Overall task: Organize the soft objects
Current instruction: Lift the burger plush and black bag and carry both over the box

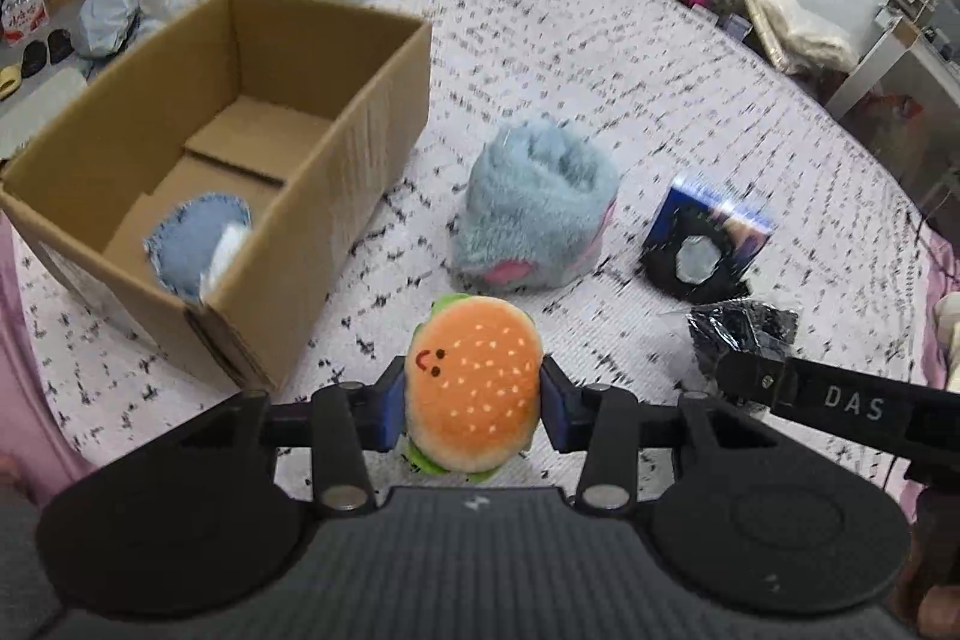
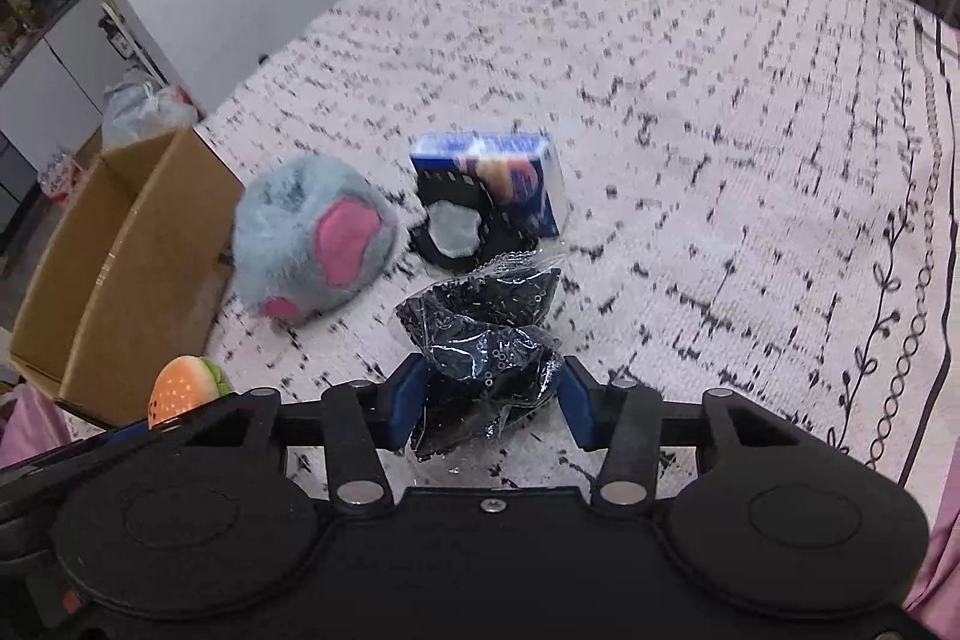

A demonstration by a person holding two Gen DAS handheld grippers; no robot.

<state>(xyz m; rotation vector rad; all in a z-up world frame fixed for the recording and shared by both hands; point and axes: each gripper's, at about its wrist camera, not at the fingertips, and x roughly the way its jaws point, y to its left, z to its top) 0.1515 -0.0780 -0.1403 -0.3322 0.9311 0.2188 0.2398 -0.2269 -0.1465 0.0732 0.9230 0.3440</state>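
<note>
The left gripper clamps the burger plush between its pads; the right gripper pinches the black bag.

Legible markings:

1. "DAS", white capital letters on the black arm of the right hand-held gripper, where it reaches in from the right edge of the left wrist view. Lettering reads left to right along the arm.

2. Small white zigzag logo, no letters, on the dark grey textured body of the left hand-held gripper, centred just behind its fingers.

3. Blue printed cardboard box lying on the bed: printing and a picture are present on its faces, but too blurred to read in either view.

4. Red-and-white printed pack on the floor at far left: characters visible, not legible.
</note>
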